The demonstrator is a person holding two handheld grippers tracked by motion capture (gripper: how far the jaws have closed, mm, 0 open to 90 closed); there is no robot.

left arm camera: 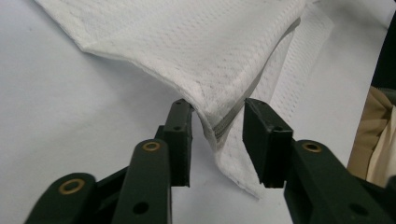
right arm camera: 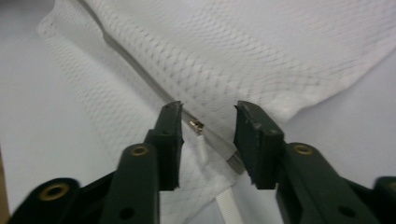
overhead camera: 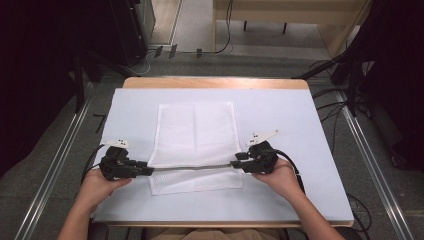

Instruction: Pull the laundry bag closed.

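A white mesh bag (overhead camera: 195, 135) lies flat on the pale table cover (overhead camera: 285, 120), with a grey zipper (overhead camera: 192, 167) running across its near part. My left gripper (overhead camera: 148, 170) sits at the zipper's left end. In the left gripper view that gripper (left arm camera: 217, 140) is open, its jaws astride the bag's corner fold and the zipper end (left arm camera: 224, 125). My right gripper (overhead camera: 235, 163) is at the right end. In the right gripper view it (right arm camera: 208, 140) is open too, with the brass zipper slider (right arm camera: 196, 125) and its white pull tab (right arm camera: 204, 151) between the jaws.
The wooden table edge (overhead camera: 215, 82) shows at the far side. Black stands (overhead camera: 85, 65) and cables (overhead camera: 330, 107) flank the table on the floor. The person's beige clothing (left arm camera: 376, 140) is close to the near edge.
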